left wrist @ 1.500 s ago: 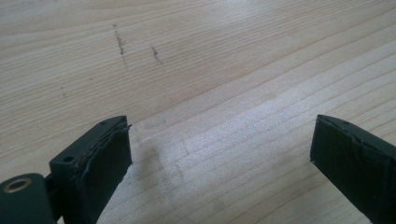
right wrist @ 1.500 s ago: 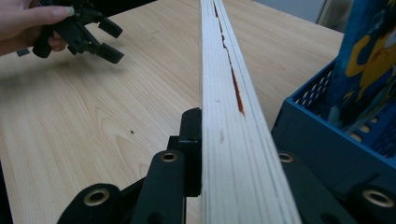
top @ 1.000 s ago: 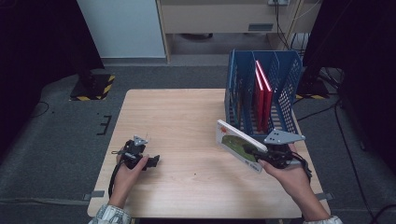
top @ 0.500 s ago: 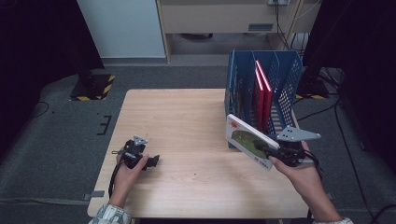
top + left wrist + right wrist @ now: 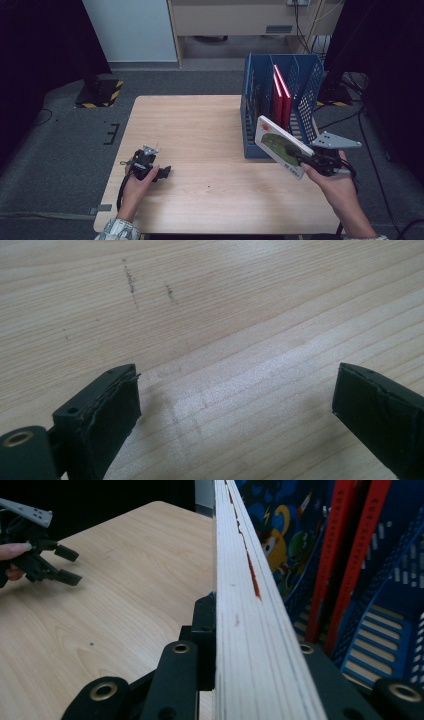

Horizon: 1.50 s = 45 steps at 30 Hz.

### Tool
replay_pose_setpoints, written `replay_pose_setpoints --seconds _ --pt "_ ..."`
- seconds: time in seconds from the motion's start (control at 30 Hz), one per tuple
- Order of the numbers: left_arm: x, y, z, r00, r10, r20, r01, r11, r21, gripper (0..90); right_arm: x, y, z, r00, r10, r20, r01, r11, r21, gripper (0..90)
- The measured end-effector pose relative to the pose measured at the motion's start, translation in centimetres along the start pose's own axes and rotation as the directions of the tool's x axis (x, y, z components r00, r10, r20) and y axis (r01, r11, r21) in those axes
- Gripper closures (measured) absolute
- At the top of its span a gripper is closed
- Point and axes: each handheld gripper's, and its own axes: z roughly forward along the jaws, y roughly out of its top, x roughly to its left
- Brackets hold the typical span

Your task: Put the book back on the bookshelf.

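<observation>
The right gripper [image 5: 300,161] hangs over the right front part of the pale wooden table [image 5: 200,130], clamped on a thin white picture book with a green cover illustration [image 5: 277,146]; in the right gripper view its jaws press both faces of the book's page edge [image 5: 240,595]. The book is lifted off the table and tilted, its long axis running from the gripper up and away toward the blue mesh plastic file rack [image 5: 305,80] just beyond it, which holds upright red books [image 5: 280,95]. Wide bare tabletop lies between the two grippers. The left gripper [image 5: 159,172] rests low near the table's left front edge, its jaws wide apart over bare wood, holding nothing.
</observation>
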Motion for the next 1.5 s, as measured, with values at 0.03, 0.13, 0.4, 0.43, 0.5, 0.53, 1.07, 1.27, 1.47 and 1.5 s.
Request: replay_pose_setpoints --seconds 0.03,0.13,0.4,0.43,0.5,0.53,1.07,1.27,1.47,1.5 --pt "0.0 0.0 0.0 1.0 -0.002 -0.001 0.002 1.0 -0.001 4.8 -0.1 0.1 -0.1 1.0 -0.001 0.005 0.001 1.0 -0.001 75.7" --pt "0.2 0.1 0.2 0.9999 -0.013 -0.006 0.013 0.9999 -0.005 4.9 -0.4 0.2 -0.3 0.9998 0.006 0.021 -0.006 1.0 -0.004 75.7" --pt "0.6 0.3 0.6 0.9999 -0.003 -0.015 0.003 1.0 -0.003 4.8 -1.3 0.1 -0.5 0.9979 0.025 0.06 -0.025 1.0 -0.001 75.7" --pt "0.6 0.3 0.6 0.9999 -0.003 -0.015 0.003 1.0 -0.003 4.9 -1.5 0.1 -0.5 0.9976 0.024 0.064 -0.024 1.0 0.001 75.7" --pt "0.7 0.5 1.0 0.9997 -0.004 -0.023 0.004 1.0 0.004 4.8 -1.7 0.0 -0.6 0.9973 0.026 0.069 -0.026 1.0 0.001 75.7" --pt "0.9 0.6 1.2 0.9997 -0.006 -0.022 0.006 1.0 0.007 4.0 -1.9 -0.1 -0.6 0.9964 0.034 0.077 -0.035 0.999 0.003 75.7" --pt "1.3 0.6 1.5 0.9996 -0.025 -0.014 0.025 0.9997 -0.006 3.0 -3.1 -0.2 -1.5 0.99 0.064 0.126 -0.063 0.998 -0.011 75.7" --pt "1.3 0.5 1.5 0.9995 -0.027 -0.016 0.027 0.9996 -0.005 2.4 -3.7 -0.4 -2.0 0.9858 0.076 0.15 -0.074 0.997 -0.019 75.7" --pt "1.3 0.5 1.5 0.9995 -0.028 -0.017 0.028 0.9995 -0.012 1.9 -4.3 -0.6 -2.6 0.9815 0.09 0.169 -0.087 0.996 -0.024 75.7" --pt "1.4 0.5 1.5 0.9995 -0.028 -0.017 0.028 0.9995 -0.013 1.8 -4.3 -0.6 -2.6 0.9811 0.091 0.171 -0.088 0.996 -0.024 75.7"
